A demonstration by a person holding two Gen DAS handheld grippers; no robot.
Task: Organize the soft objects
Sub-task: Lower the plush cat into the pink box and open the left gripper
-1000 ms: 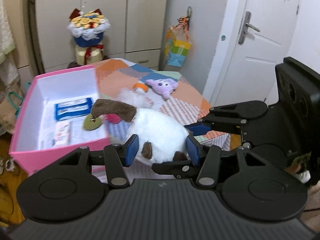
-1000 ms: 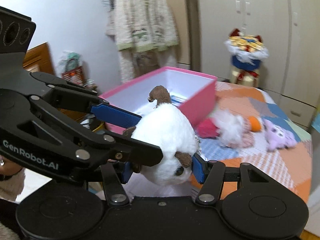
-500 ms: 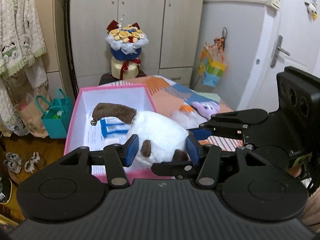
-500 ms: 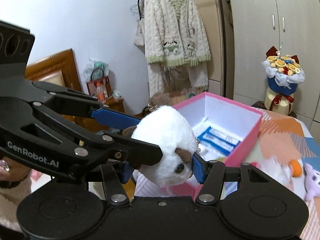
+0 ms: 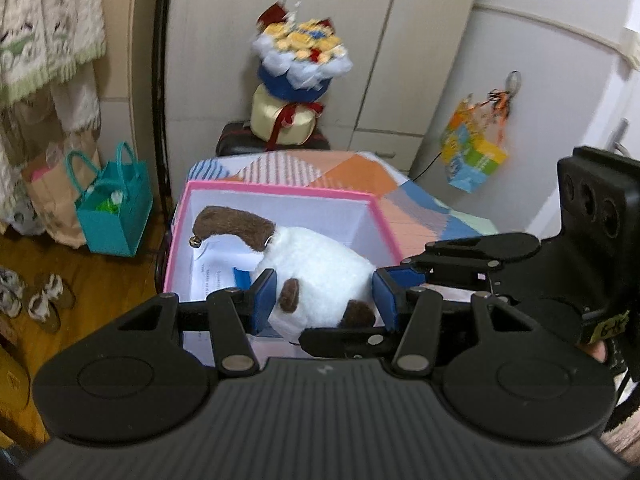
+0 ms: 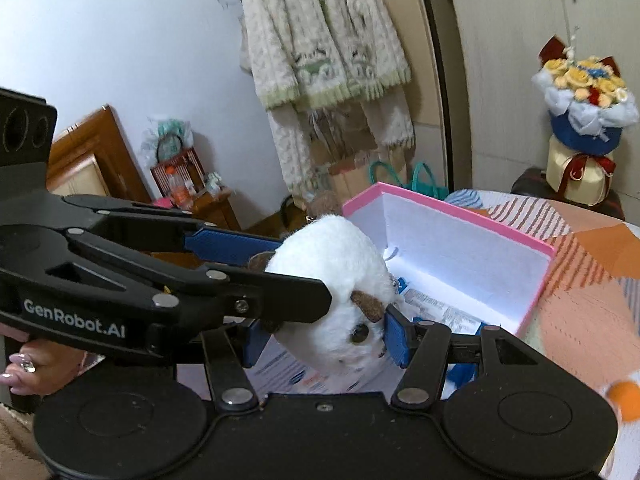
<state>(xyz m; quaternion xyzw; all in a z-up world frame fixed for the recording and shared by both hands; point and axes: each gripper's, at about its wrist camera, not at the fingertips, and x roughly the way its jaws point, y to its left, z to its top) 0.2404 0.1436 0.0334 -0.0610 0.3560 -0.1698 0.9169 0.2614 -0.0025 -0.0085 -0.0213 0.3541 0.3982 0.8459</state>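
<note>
Both my claws grip the same plush (image 5: 320, 268). Left claw (image 5: 325, 296): blue pads pressed into its white flanks, closed to the toy's width. Right claw (image 6: 322, 340): pads squeezing the head end, one eye showing by the right pad. Plush is white with brown patches; a long brown tail or ear with a small bell sticks out to the left in the left view. It hangs above the open pink box (image 5: 384, 220), clear of the floor as far as I can judge. Papers (image 6: 436, 312) lie in the box. Box sits on a patchwork cloth (image 5: 320, 168). Bouquet (image 5: 302, 60) stands behind.
</note>
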